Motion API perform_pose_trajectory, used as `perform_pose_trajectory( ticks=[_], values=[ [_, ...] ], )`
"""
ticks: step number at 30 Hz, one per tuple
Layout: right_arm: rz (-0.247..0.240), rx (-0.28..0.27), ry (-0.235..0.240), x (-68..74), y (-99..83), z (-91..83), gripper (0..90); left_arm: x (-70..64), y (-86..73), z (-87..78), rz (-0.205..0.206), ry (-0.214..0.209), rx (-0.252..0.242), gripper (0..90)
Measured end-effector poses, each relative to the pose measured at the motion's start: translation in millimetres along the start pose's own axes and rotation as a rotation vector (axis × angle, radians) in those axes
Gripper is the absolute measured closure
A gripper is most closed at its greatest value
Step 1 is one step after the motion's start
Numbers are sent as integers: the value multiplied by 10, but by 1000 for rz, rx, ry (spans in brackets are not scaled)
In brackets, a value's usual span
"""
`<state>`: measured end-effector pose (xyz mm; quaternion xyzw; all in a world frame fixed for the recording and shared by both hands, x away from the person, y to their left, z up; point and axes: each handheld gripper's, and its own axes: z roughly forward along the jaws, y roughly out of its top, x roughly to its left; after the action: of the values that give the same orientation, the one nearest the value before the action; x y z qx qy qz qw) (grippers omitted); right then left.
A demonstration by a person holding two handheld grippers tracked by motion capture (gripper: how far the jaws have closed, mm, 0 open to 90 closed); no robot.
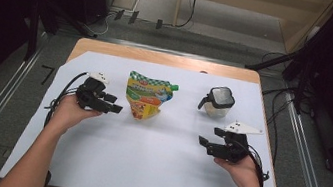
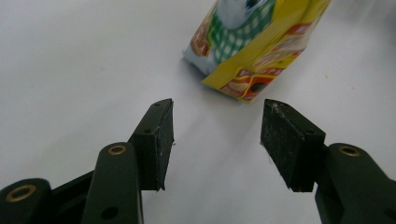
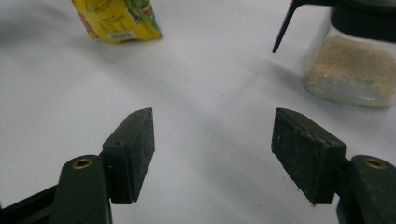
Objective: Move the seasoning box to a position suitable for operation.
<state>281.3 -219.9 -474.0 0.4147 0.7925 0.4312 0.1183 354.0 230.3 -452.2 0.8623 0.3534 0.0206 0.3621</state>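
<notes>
Black left claw (image 2: pixel 217 135) is gaping wide near the yellow-green printed foil pouch (image 2: pixel 254 44), cropped at frame top; black right claw (image 3: pixel 212 151) is gaping wide, glass jar (image 3: pixel 352 65) cut off beside it, on white-covered desk (image 1: pixel 154 157).

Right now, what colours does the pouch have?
The pouch is mainly yellow, with green-white checks and a green cap, best seen in the high view.

Both forearms come in from six o'clock. The left hand (image 1: pixel 66 110) holds the left gripper (image 1: pixel 113 104) at nine o'clock, jaws parted and aimed toward three. The right hand (image 1: pixel 242 169) holds the right gripper (image 1: pixel 210 137) at four o'clock, jaws spread, pointing toward nine.
</notes>
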Motion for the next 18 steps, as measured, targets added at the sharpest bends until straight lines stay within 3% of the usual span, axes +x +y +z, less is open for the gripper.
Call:
perform_pose_trajectory(
  ticks=[9, 12, 15, 17, 18],
  values=[
    [58, -15, 31, -77, 30, -8, 437, -99, 41, -13, 42, -20, -10, 440],
    [31, -17, 6, -60, 30, -12, 466, -135, 53, -14, 46, -37, -14, 443],
    [11, -12, -17, -34, 30, -11, 476, -135, 57, -10, 35, -43, -20, 436],
    [17, -25, -12, -42, 32, -13, 503, -122, 57, -13, 25, -63, -37, 435],
    [48, -40, -4, -63, 32, -18, 510, -129, 62, -18, 14, -79, -44, 432]
  ],
)
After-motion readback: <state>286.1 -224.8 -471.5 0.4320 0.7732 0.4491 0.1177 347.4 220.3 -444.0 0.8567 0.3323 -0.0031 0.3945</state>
